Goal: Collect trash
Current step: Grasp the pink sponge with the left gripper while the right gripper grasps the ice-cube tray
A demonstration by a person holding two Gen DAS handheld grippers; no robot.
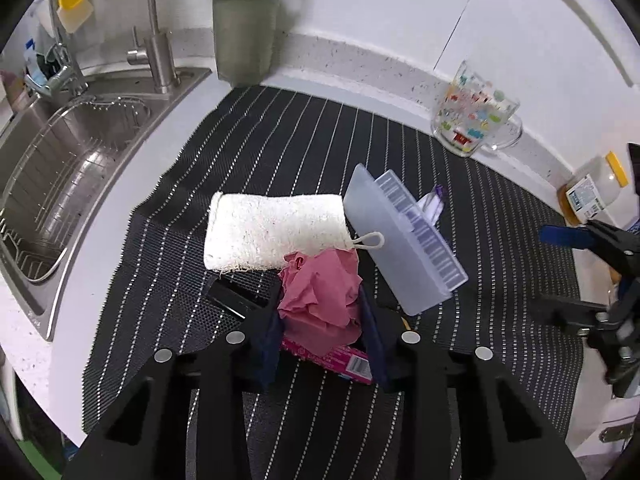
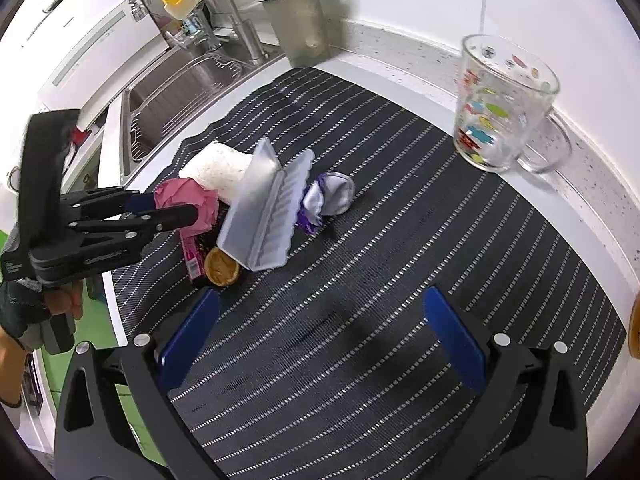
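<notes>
My left gripper (image 1: 322, 312) is shut on a crumpled pink paper (image 1: 320, 296), held just above a pink wrapper (image 1: 344, 362) on the striped mat; the same gripper (image 2: 176, 208) and pink paper (image 2: 188, 200) show at the left of the right wrist view. My right gripper (image 2: 320, 332) is open and empty over bare mat. A crumpled purple-and-silver wrapper (image 2: 328, 196) lies behind an open translucent plastic case (image 2: 264, 216). A brown round piece (image 2: 221, 268) lies beside the case's near corner.
A white loofah sponge (image 1: 272, 232) lies on the black striped mat (image 1: 280, 140). A printed glass mug (image 2: 504, 104) stands at the back right, a grey-lidded bin (image 1: 244, 28) at the back wall, the steel sink (image 1: 60, 184) to the left.
</notes>
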